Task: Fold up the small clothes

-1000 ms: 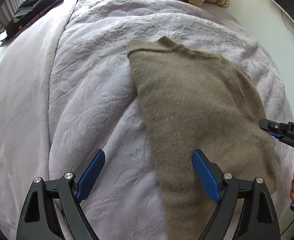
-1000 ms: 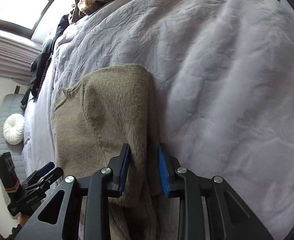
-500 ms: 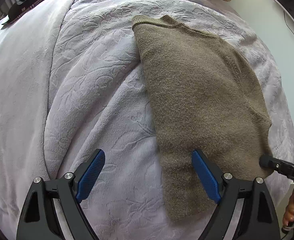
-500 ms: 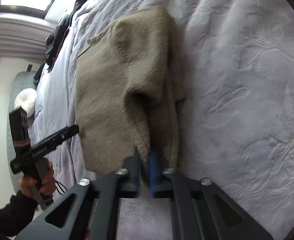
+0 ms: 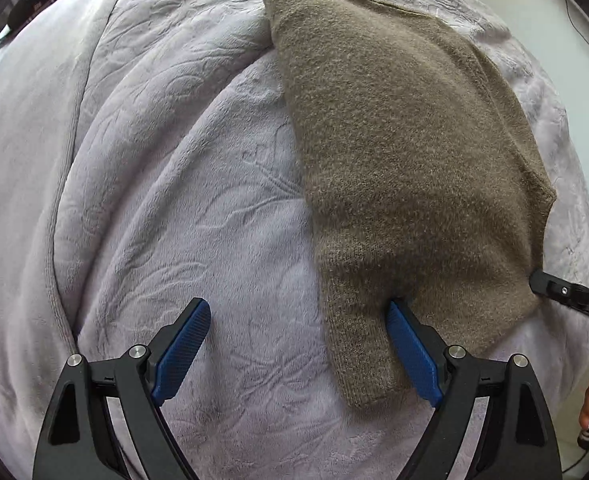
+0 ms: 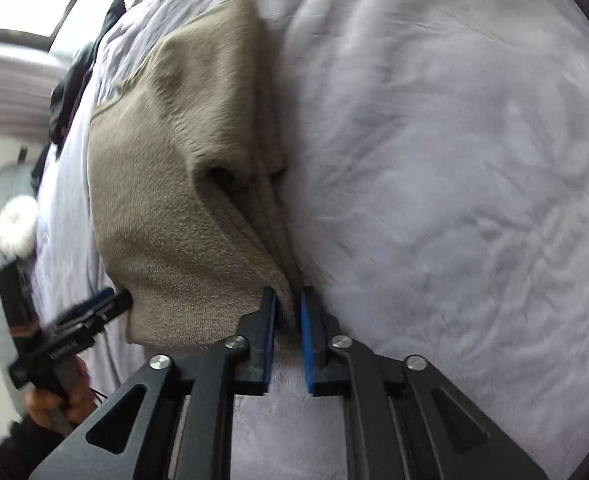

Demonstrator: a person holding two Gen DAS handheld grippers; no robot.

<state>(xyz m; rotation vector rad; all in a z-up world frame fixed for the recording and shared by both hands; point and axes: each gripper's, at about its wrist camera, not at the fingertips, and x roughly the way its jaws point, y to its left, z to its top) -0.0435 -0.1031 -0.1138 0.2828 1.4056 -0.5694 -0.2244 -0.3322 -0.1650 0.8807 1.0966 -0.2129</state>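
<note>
While a brown sweater (image 5: pixel 406 152) is lying half-folded on the lilac bedspread (image 5: pixel 174 200), the right gripper (image 6: pixel 287 316) is pinching its bunched edge between nearly closed jaws. The left gripper (image 5: pixel 298 344) is gaping wide, the cuff lying between its jaws, ungripped. Further folds appear to be outstanding.

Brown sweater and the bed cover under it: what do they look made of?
Brown sweater: looks like a fuzzy wool-type knit, matte, with ribbed cuff and hem edges. Bed cover: seems a plush lilac fleece or velvet, slightly sheeny, with an embossed leafy pattern. Exact fibres cannot be told.
</note>
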